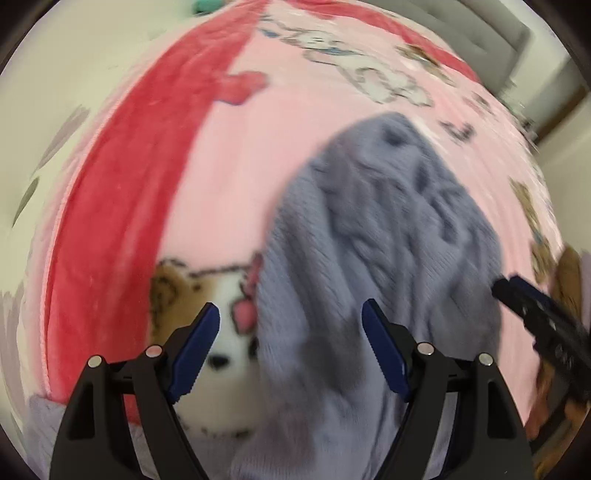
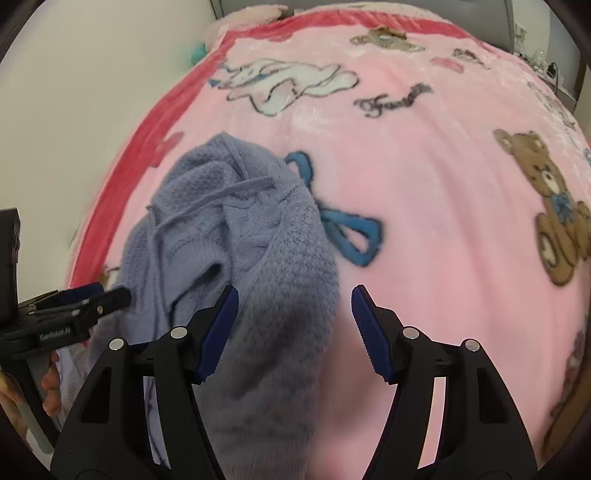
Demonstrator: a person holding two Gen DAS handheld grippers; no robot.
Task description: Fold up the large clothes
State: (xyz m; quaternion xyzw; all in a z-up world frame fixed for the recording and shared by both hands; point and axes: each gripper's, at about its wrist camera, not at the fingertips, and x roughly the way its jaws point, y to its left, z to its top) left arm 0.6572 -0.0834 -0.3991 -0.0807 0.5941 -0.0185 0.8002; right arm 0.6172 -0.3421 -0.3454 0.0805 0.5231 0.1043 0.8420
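A lavender-blue knit sweater (image 1: 369, 236) lies bunched on a pink blanket (image 1: 229, 155) with a red border. My left gripper (image 1: 290, 334) is open above the sweater's near part, its jaws wide apart and empty. In the right wrist view the sweater (image 2: 236, 236) lies crumpled with loose drawstrings. My right gripper (image 2: 293, 323) is open and empty over the sweater's right edge. The left gripper also shows in the right wrist view (image 2: 85, 302) at the far left, and the right gripper shows in the left wrist view (image 1: 539, 314) at the right edge. The left wrist view is blurred.
The pink blanket (image 2: 424, 177) covers a bed and carries cartoon prints: a teddy bear (image 2: 550, 206), a blue bow (image 2: 347, 229), a white animal (image 2: 288, 81). A white wall (image 2: 74, 110) runs along the bed's left side. A grey headboard (image 1: 491, 33) stands at the far end.
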